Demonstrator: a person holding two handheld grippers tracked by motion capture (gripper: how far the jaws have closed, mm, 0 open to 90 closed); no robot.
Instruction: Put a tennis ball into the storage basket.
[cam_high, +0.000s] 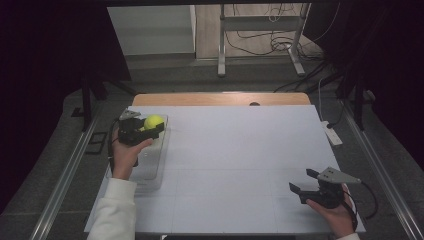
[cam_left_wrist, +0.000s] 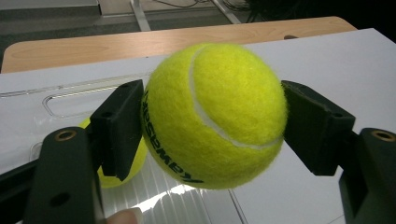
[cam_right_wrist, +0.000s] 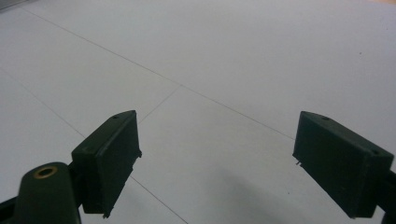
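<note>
Holding the tennis ball (cam_left_wrist: 215, 114) between my two jaws, I think the pick-up is done: my left gripper (cam_high: 145, 129) is clamped on the ball, and both pads press into the felt, one on each side. The ball sits deep between the fingers (cam_left_wrist: 119, 126), its widest part in line with the pads, so the grasp looks firm and centred to me. In the high view I see the ball above the far end of the clear plastic tray (cam_high: 159, 172), at the left side of the white table (cam_high: 240, 165). Whether the ball is lifted free of the tray or touches it from below, I cannot tell. A second yellow ball (cam_left_wrist: 122, 170) lies in the tray, just behind my left pad and partly hidden by it.

What is left, in my judgement, is to carry the held ball to its place and let it go. My right gripper (cam_high: 306, 181) rests near the right front corner, its jaws spread wide with nothing between them.
</note>
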